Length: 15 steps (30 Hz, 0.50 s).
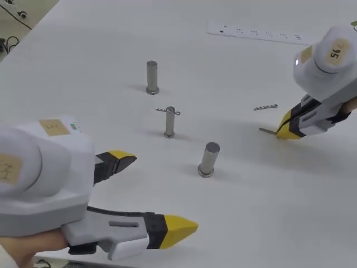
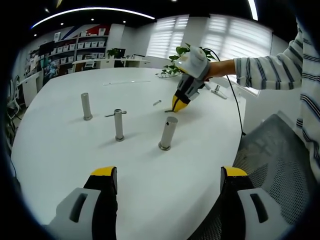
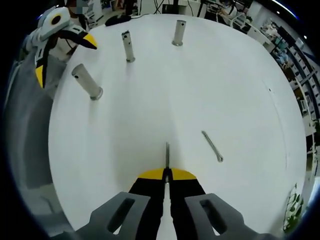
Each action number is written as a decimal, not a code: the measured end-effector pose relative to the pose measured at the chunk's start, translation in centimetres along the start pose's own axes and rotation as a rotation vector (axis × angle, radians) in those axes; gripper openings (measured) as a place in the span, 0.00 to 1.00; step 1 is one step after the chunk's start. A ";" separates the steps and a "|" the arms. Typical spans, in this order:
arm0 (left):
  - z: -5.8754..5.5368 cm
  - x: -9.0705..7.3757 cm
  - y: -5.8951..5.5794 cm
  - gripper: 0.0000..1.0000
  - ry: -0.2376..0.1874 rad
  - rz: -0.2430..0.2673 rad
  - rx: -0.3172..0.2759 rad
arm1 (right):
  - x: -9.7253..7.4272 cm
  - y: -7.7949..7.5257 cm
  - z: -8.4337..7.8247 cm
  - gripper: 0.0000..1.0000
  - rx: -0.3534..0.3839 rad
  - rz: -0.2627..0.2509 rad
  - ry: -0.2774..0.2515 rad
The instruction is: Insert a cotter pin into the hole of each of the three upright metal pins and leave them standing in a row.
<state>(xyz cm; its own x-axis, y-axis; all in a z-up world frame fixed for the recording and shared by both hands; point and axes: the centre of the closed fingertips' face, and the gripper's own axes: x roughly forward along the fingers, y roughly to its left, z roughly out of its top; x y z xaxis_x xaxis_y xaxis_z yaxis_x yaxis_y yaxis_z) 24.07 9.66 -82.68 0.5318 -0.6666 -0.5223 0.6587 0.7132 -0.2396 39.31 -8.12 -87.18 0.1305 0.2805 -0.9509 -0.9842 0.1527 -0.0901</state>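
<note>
Right gripper [image 3: 167, 174] is clamped on a cotter pin [image 3: 167, 152] down at the table [image 3: 225, 90], and my left gripper [image 2: 168, 172] gapes empty. It's a thin end-grip, so the pin could twist, miss the hole and topple the nearest upright pin [image 1: 209, 159].

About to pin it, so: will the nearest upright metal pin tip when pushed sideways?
Probably: the nearest upright pin is tall and slim on a small flanged foot, standing free. It looks solid metal, so likely heavy for its size. Toppled, its round body may roll.
</note>
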 end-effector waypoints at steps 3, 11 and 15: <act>0.4 -0.2 -0.1 0.85 -0.008 0.000 0.003 | -0.2 0.0 -0.1 0.02 -0.007 -0.007 0.006; 0.4 -0.5 -0.2 0.85 -0.014 0.008 -0.008 | -1.7 0.8 -0.1 0.02 -0.003 -0.007 -0.018; 0.4 -0.7 -0.4 0.84 -0.014 0.009 -0.005 | -2.4 0.9 -0.1 0.02 0.008 -0.027 -0.042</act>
<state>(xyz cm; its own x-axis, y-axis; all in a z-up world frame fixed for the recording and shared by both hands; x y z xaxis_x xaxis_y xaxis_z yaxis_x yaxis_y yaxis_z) 23.65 9.76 -81.89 0.5451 -0.6632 -0.5129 0.6515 0.7201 -0.2388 38.05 -8.80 -84.98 0.1623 0.3158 -0.9348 -0.9792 0.1681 -0.1133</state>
